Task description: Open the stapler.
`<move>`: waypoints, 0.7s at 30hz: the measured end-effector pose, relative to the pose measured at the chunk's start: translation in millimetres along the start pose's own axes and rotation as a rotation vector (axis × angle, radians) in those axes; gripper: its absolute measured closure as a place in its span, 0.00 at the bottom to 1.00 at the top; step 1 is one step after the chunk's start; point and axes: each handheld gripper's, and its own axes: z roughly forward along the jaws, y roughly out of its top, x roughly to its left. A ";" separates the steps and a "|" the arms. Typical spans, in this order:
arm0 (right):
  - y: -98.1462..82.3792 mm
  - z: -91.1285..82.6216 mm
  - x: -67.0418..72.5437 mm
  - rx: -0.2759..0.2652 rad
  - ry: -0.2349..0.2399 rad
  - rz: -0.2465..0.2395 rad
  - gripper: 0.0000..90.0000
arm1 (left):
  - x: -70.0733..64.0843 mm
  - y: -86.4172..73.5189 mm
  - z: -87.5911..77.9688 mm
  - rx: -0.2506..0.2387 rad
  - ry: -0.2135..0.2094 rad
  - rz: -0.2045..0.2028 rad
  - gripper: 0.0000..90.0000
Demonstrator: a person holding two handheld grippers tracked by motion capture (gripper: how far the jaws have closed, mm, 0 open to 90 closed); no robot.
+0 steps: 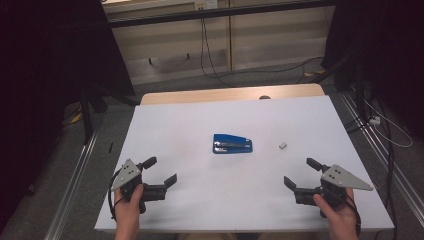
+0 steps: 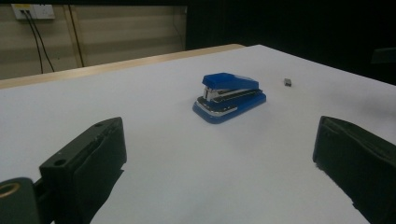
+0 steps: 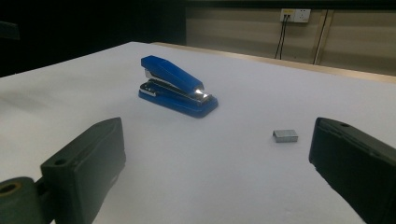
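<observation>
A blue stapler [image 1: 232,144] lies in the middle of the white table top [image 1: 190,120]; I also see the stapler [image 2: 229,96] from the left gripper and the stapler [image 3: 176,86] from the right. A small grey block of staples [image 1: 282,146] lies just right of it, and the staples [image 2: 287,82] [image 3: 285,135] appear in both gripper views. My left gripper [image 1: 160,171] rests near the front left, open and holding nothing. My right gripper [image 1: 301,173] rests near the front right, open, jaws wide apart with only bare table between them.
A wooden strip [image 1: 230,93] borders the table's far edge. Cables [image 1: 207,50] hang along the back wall, and metal rails [image 1: 75,180] run on the floor on both sides. Dark curtains stand left and right.
</observation>
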 end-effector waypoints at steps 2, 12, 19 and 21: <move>-0.1 0.1 0.1 0.000 0.003 0.002 0.04 | -0.7 -0.1 0.8 0.002 -0.003 0.001 0.03; -1.3 4.3 0.7 0.013 0.016 0.008 0.02 | -1.9 1.1 6.2 0.013 -0.014 0.008 0.03; -0.9 4.4 0.0 0.004 0.006 0.014 0.03 | -1.9 5.3 10.0 0.012 -0.017 0.028 0.03; -0.8 4.8 0.3 0.007 -0.001 0.015 0.03 | -2.1 5.1 12.0 0.012 -0.003 0.021 0.03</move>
